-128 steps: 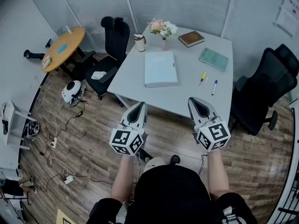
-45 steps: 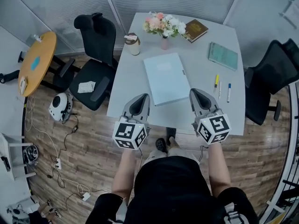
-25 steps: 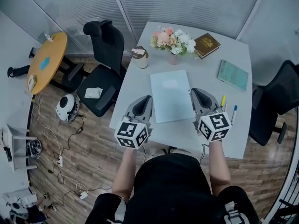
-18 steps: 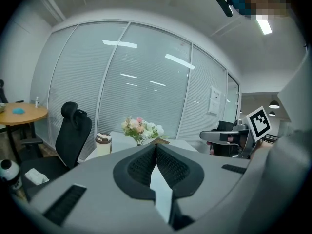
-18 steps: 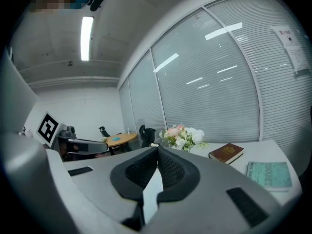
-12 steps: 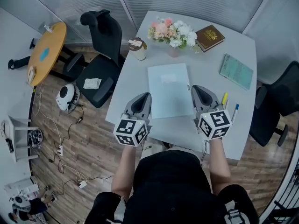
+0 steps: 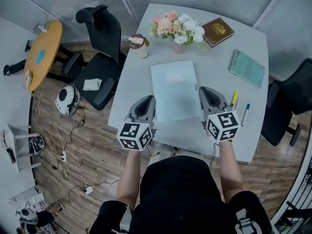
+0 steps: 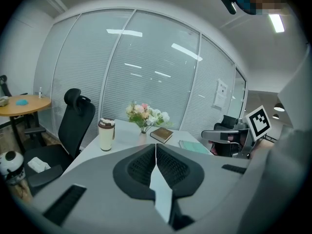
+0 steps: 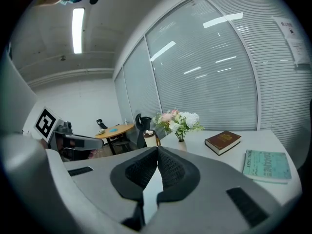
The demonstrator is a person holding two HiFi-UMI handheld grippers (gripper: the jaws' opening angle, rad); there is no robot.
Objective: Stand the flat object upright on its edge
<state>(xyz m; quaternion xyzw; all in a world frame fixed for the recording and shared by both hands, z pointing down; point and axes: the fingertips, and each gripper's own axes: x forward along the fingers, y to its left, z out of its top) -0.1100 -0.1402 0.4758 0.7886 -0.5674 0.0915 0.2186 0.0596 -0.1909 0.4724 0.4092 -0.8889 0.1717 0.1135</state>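
You are holding the left gripper (image 7: 147, 100) over the near left part of the bench (image 7: 214, 57). Its jaws are pressing together along their whole length, with nothing between them. You are holding the right gripper (image 7: 204, 91) level with it, further right, and its jaws are likewise meeting with nothing caught in them.

The folder (image 7: 174, 90) is lying flat on the bench between the two grippers, its long sides running away from you. The left gripper is sitting just beside the folder's near left corner, and the right gripper is overlapping its right edge in the head view. Whether either is touching the folder cannot be told.

Just right of the right gripper, a yellow pen (image 7: 234, 99) and a blue pen (image 7: 245, 114) are lying side by side. Beyond them, a green book (image 7: 247, 68) is lying flat near the bench's right edge.

At the far left of the bench, a lidded mug (image 7: 139, 45) is standing upright. Right of it, flowers (image 7: 178, 27) are standing in a small vase, and a brown book (image 7: 218, 31) is lying flat just beside them.

Off the bench, one black chair (image 7: 100, 48) is standing at its left side and another (image 7: 287, 101) at its right. Further left, a round table (image 7: 43, 52) is standing on the wooden floor (image 7: 78, 145).
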